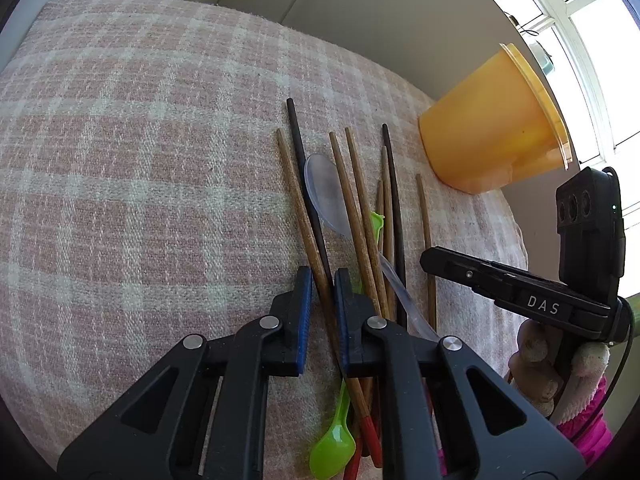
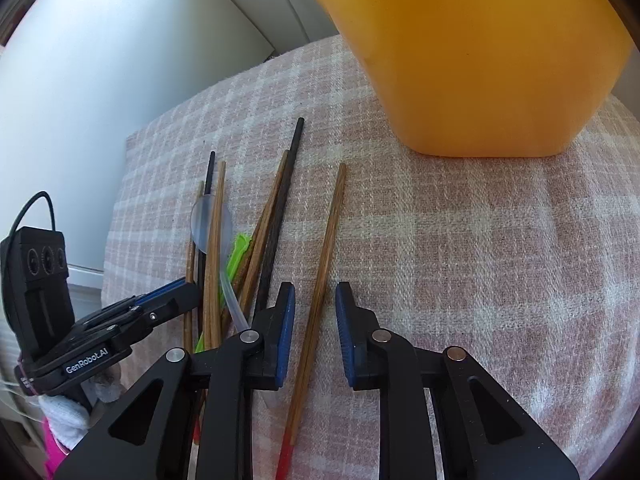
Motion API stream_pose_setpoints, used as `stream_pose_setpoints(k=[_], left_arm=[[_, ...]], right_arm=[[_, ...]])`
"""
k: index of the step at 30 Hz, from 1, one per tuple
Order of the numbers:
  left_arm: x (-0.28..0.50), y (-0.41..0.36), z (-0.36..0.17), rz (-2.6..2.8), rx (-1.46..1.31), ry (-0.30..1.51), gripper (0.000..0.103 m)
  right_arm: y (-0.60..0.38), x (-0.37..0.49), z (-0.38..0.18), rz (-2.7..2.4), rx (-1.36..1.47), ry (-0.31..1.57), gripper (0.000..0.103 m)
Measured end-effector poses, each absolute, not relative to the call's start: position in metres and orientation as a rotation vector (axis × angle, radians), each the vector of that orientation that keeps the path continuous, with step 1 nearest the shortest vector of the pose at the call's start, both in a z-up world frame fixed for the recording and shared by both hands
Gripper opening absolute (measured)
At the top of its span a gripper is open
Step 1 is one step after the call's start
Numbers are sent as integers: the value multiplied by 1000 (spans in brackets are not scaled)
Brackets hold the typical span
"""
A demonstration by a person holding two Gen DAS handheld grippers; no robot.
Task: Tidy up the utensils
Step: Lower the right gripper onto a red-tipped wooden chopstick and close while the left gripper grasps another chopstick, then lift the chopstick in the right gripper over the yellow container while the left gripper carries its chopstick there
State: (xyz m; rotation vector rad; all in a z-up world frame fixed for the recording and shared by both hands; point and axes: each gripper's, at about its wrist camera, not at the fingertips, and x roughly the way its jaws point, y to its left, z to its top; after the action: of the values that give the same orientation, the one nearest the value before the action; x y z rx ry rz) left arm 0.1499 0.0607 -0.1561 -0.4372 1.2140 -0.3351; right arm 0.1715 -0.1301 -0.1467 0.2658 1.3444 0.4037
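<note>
A pile of wooden and black chopsticks (image 1: 360, 208) lies on the plaid cloth with a clear spoon (image 1: 324, 188) and a green spoon (image 1: 334, 448). My left gripper (image 1: 323, 272) is shut on a wooden chopstick and a black one at the pile's left side; it also shows in the right wrist view (image 2: 188, 288). My right gripper (image 2: 316, 286) straddles a single red-tipped wooden chopstick (image 2: 324, 248) lying apart to the right. Cloth shows on both sides of that stick, so the blue pads do not touch it. From the left wrist view the right gripper (image 1: 430, 260) appears side-on.
An orange plastic container (image 2: 480, 60) stands just beyond the chopsticks, at the back right (image 1: 492, 136). The pink plaid cloth (image 1: 140, 160) covers the surface up to a pale wall. A gloved hand (image 1: 536, 360) holds the right gripper. A bright window (image 1: 592, 40) is at far right.
</note>
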Motion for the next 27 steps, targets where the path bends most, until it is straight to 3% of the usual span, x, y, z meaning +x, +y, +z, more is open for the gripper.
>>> stream_pose_setpoints(k=[5,27], left_arm=[[150,63,-157,-340,-446,1205,9],[102,89,-99,-326,-401,1036,4]], right_arm=[[-121,173,-149,395,215,1353,8],[-158,138,-95,496,211,1186,6]])
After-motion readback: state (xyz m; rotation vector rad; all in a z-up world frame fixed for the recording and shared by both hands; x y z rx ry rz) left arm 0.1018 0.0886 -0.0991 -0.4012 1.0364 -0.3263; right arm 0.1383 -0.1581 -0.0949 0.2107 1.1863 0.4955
